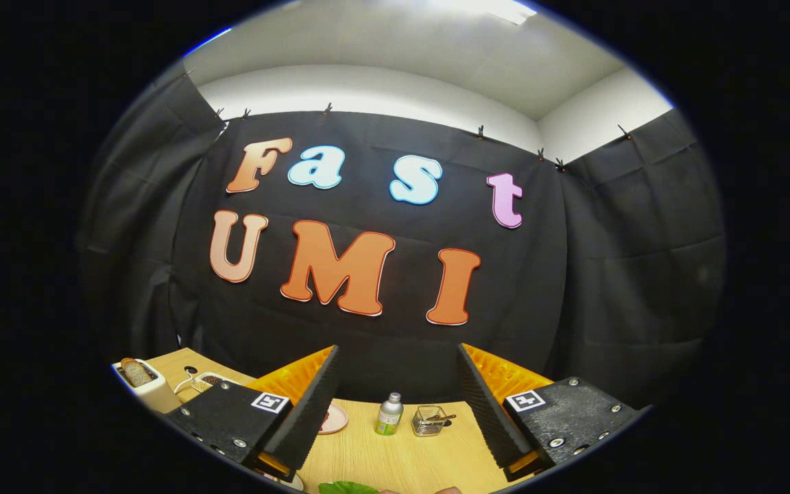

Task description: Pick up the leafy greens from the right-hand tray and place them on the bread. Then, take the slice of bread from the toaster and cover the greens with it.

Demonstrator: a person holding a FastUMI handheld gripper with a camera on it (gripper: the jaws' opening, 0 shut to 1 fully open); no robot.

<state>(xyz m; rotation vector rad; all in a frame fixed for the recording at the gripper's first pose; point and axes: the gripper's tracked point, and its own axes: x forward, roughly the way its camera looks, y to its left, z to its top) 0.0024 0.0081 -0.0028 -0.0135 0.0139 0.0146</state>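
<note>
Wooden table (pixel 402 456) with a pale grain stands against the black cloth wall (pixel 607 274), with white wall and ceiling above. A small bottle (pixel 389 414) stands mid-table; just right of it sits a wire basket (pixel 429 420), left of it a plate (pixel 332 418) partly hidden by a finger. Far left of the bottle, the toaster (pixel 145 385) holds a slice of bread (pixel 136 372). The claw (pixel 398 401) is wide open, gripping nothing. Leafy greens (pixel 347 488) lie on the near side of the bottle, between the fingers.
</note>
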